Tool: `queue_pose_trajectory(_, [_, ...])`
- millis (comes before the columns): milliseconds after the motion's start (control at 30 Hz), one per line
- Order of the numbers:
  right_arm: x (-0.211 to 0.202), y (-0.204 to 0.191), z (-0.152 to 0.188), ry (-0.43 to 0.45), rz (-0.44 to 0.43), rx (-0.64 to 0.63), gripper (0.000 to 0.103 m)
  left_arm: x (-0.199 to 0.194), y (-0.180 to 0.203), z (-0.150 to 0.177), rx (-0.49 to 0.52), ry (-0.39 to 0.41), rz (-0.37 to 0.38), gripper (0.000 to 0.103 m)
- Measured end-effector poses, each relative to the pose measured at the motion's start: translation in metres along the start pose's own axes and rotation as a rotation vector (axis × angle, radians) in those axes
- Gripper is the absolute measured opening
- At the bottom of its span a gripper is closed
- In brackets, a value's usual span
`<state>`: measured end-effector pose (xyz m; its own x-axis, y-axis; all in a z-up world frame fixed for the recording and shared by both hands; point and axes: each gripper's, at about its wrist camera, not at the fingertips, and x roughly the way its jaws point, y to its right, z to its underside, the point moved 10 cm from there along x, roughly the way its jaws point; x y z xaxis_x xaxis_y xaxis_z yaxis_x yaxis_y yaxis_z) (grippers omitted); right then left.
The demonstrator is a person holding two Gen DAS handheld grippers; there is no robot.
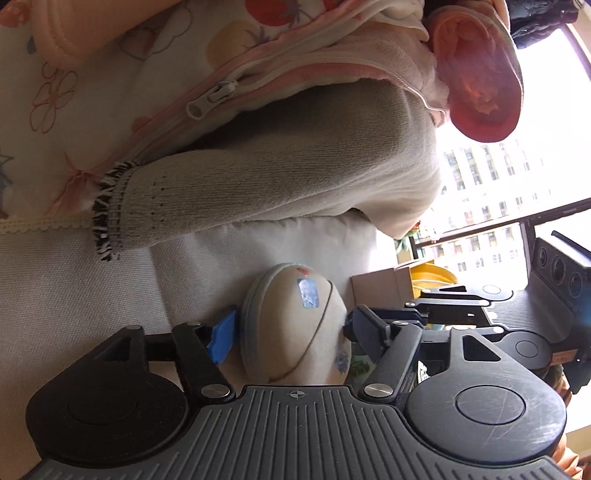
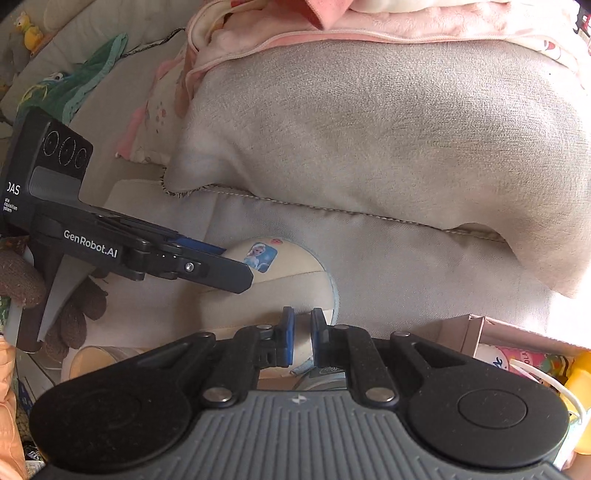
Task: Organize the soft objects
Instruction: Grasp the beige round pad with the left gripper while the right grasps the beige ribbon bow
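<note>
A round cream soft pad with a blue rim and a cartoon sticker (image 1: 295, 325) (image 2: 273, 280) lies at the sofa's front edge. My left gripper (image 1: 290, 332) straddles it, its blue pads (image 1: 221, 341) pressing both sides; it also shows in the right wrist view (image 2: 207, 273). My right gripper (image 2: 302, 338) is shut on the pad's near edge. A grey knit garment (image 1: 277, 177) (image 2: 388, 122) lies beyond, with a pink zipped floral blanket (image 1: 110, 74) (image 2: 369, 26) behind it.
The beige sofa cushion (image 2: 406, 266) carries everything. A teal cloth (image 2: 74, 85) lies far left. A brown plush toy (image 2: 74, 314) and a cardboard box (image 2: 480, 332) with colourful items sit below the sofa edge. A bright window (image 1: 517, 166) is on the right.
</note>
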<state>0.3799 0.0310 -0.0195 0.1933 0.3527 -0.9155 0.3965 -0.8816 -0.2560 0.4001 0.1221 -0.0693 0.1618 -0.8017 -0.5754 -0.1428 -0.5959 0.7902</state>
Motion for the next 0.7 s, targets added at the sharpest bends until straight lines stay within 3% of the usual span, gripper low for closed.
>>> queue_pose_trajectory(300, [-0.013,0.014,0.002,0.048,-0.006,0.013,0.011,-0.017,0.027,-0.004,0.045,0.052,0.080,0.079])
queue_pose_trajectory(600, [-0.036,0.030,0.008,0.094,0.039,0.009,0.011,-0.017,0.048,-0.007,0.087,0.049,0.071,0.079])
queue_pose_trajectory(700, [-0.045,0.039,0.012,0.116,0.077,0.004,0.011,-0.014,0.053,-0.005,0.130,0.027,0.000,0.079])
